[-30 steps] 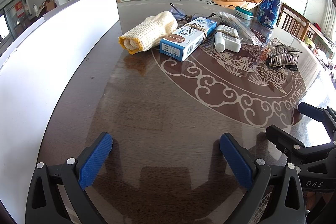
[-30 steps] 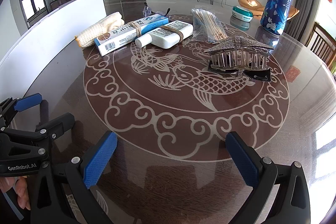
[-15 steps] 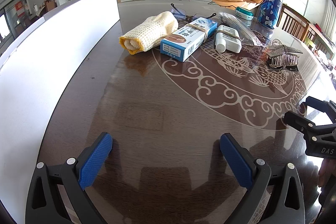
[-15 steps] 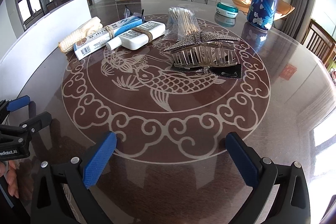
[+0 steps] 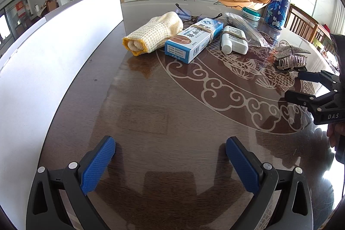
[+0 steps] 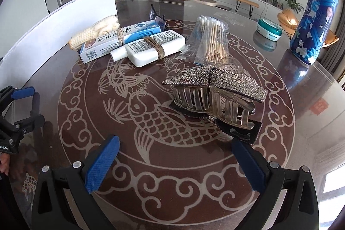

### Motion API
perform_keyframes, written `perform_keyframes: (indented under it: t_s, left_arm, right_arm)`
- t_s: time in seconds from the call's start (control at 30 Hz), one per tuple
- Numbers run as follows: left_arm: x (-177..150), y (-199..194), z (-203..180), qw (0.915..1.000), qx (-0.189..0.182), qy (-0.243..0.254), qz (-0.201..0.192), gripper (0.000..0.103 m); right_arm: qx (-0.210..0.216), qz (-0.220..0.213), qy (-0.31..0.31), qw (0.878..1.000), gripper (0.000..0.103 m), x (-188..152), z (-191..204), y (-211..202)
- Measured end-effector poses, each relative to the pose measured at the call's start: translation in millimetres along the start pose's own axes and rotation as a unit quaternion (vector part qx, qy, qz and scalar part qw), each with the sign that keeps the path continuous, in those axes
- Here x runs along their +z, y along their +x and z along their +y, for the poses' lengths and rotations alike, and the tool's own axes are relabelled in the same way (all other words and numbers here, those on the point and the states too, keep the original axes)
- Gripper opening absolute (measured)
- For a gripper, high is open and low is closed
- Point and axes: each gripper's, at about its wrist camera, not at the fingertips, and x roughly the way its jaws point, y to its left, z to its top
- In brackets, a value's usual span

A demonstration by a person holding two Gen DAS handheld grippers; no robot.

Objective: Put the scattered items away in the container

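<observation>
A rhinestone hair claw (image 6: 215,93) lies on the round table just ahead of my open, empty right gripper (image 6: 175,153); it also shows in the left wrist view (image 5: 290,57). Behind it lie a bag of cotton swabs (image 6: 212,41), a white bottle (image 6: 151,46), a blue and white box (image 6: 120,40) and a rolled cream cloth (image 6: 94,35). The white container wall (image 5: 49,53) runs along the left. My left gripper (image 5: 170,156) is open and empty over bare table, well short of the cloth (image 5: 153,36) and box (image 5: 193,39).
A tall blue patterned can (image 6: 314,25) and a teal round tin (image 6: 269,29) stand at the far right. A black clip object (image 6: 156,14) lies behind the box. The right gripper shows at the right edge of the left wrist view (image 5: 301,85).
My right gripper has moved forward and right toward the hair claw, which is now much closer. My left gripper has stayed still.
</observation>
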Motion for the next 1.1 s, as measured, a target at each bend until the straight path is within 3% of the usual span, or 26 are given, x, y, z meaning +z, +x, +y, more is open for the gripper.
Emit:
perform_keyframes:
  t_s: [0.23,0.33,0.53,0.83,1.1]
  left_arm:
    - [-0.1,0.1,0.0,1.0000,0.000,0.000,0.000,0.103]
    - [-0.1,0.1,0.0,1.0000,0.000,0.000,0.000,0.103]
    - [-0.2,0.2,0.0,1.0000,0.000,0.000,0.000,0.103]
    - [3.0,1.9,1.6,1.0000,-0.003,0.002,0.004,0.103]
    - [40.8,28.5,-3.8,0.9949,-0.058,0.082,0.008,0.103]
  right_arm:
    - [0.004,0.000,-0.005,1.000,0.103,13.9,1.7,10.7]
    - [-0.015,0.001,0.022,1.000,0.103,19.1,-3.2,14.0]
    - [-0.050,0.001,0.072,0.996,0.103,10.7,0.7,7.0]
    - [-0.056,0.001,0.078,0.995,0.103,7.4,1.1,4.6]
    - [-0.056,0.001,0.078,0.995,0.103,7.4,0.9,4.7]
